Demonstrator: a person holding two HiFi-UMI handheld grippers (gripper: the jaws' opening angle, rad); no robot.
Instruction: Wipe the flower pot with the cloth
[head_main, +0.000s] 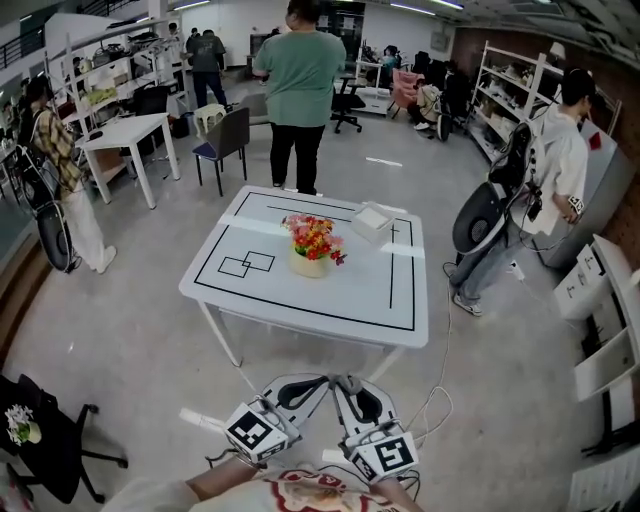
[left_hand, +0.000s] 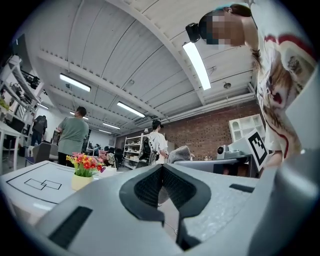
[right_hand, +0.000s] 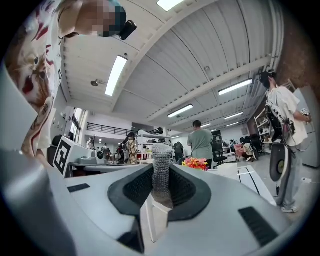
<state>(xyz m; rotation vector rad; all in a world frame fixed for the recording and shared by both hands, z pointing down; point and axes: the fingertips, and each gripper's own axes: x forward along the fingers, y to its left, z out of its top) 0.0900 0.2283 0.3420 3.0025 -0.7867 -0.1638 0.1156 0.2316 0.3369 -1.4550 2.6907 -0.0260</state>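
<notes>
The cream flower pot (head_main: 310, 264) with red and yellow flowers (head_main: 313, 238) stands near the middle of the white table (head_main: 300, 300), well ahead of both grippers. The left gripper view shows the pot (left_hand: 79, 181) at the left. My right gripper (head_main: 350, 386) is shut on a grey knitted cloth (right_hand: 161, 157), which stands up between its pads. In the right gripper view the flowers (right_hand: 195, 163) show just above the jaw. My left gripper (head_main: 312, 384) sits beside the right one, its tips touching and nothing held. Both grippers hang over the floor, short of the table's near edge.
A white box-like thing (head_main: 372, 222) lies on the table behind the pot. One person in green (head_main: 300, 80) stands beyond the table, another (head_main: 560, 160) to its right. A black chair (head_main: 45, 435) is at lower left, a cable (head_main: 437, 398) lies on the floor, and white bins (head_main: 600, 290) line the right.
</notes>
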